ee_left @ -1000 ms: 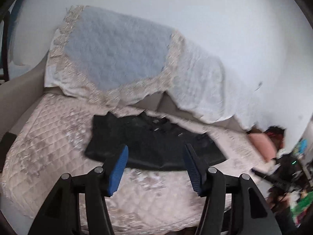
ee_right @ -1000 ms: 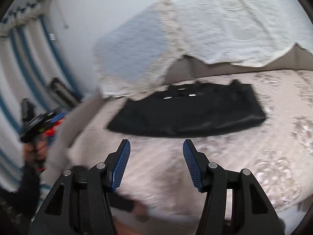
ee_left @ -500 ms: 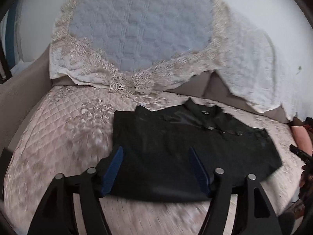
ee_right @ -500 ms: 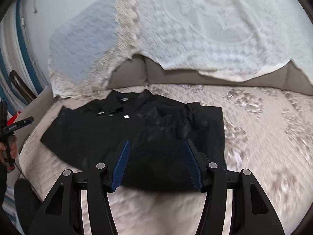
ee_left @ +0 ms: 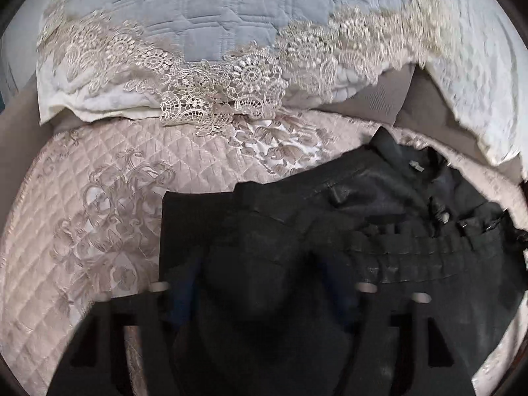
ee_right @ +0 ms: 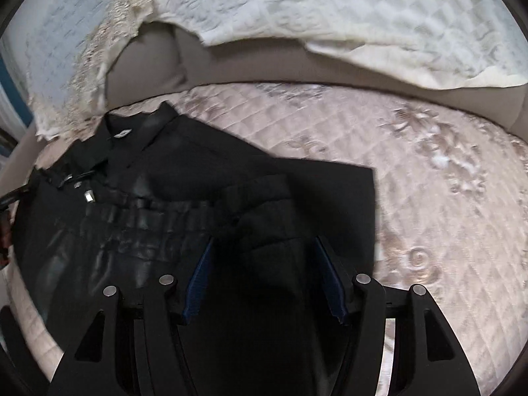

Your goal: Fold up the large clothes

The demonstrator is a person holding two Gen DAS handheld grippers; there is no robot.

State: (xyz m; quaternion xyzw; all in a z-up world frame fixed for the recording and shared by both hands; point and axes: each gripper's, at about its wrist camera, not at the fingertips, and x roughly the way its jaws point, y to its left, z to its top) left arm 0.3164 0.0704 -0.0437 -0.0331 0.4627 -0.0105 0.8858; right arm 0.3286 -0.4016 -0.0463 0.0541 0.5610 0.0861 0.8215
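A black garment (ee_left: 379, 231) with a collar and small metal snaps lies partly folded on the quilted seat cover (ee_left: 99, 214). My left gripper (ee_left: 260, 283) hovers low over its left part. The jaws are closing, dark cloth lies between the blue pads, and the pads do not press on it. In the right wrist view the same black garment (ee_right: 165, 198) spreads to the left, its square corner at the right. My right gripper (ee_right: 264, 274) is over that right part, also closing, with a raised fold of cloth between its pads and a gap on each side.
A blue quilted throw with a lace edge (ee_left: 214, 16) hangs over the sofa back. A white textured throw (ee_right: 330, 10) covers the back further right. The pale quilted seat cover (ee_right: 429, 181) stretches out to the right of the garment, and grey upholstery shows between the throws.
Both grippers have dropped and moved forward from in front of the sofa to just over the garment. Their jaws have narrowed, and black cloth now fills the space between them.
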